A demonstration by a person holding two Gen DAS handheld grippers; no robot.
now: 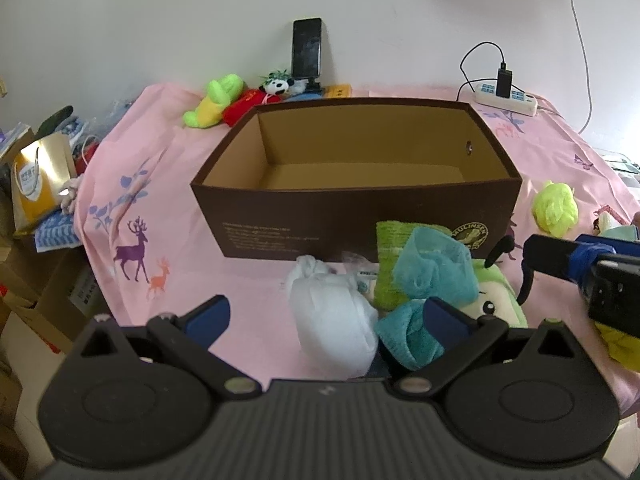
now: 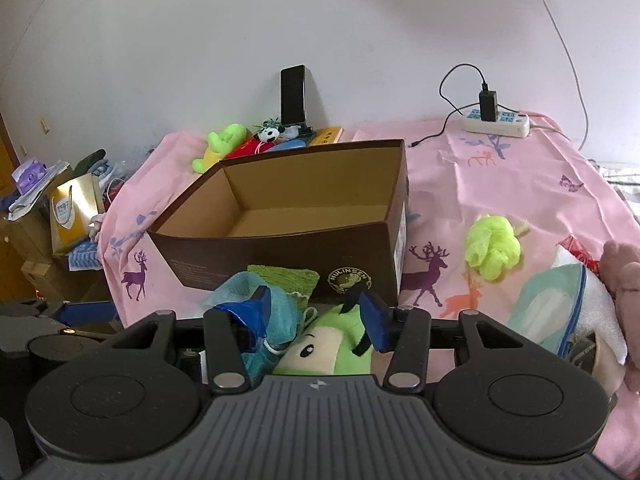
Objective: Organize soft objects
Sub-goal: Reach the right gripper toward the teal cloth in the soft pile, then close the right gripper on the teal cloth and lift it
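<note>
On the pink cloth (image 1: 168,184), brown box (image 1: 320,216) sits open. Soft pile lies at its near wall: white bundle (image 1: 336,320), teal mesh (image 1: 436,268), green plush (image 2: 320,344). Left gripper (image 1: 326,318) jaws wide apart around the bundle, no contact seen. Right gripper (image 2: 316,316) jaws apart, straddling the plush head, teal mesh against its left finger. Yellow-green pouf (image 2: 494,250) lies well right of the box.

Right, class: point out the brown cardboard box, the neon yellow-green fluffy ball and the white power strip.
brown cardboard box (image 1: 304,216): left wrist view, front outer wall.
neon yellow-green fluffy ball (image 2: 493,249): right wrist view, middle of the fluff.
white power strip (image 2: 505,125): right wrist view, top face right of the black plug.
</note>
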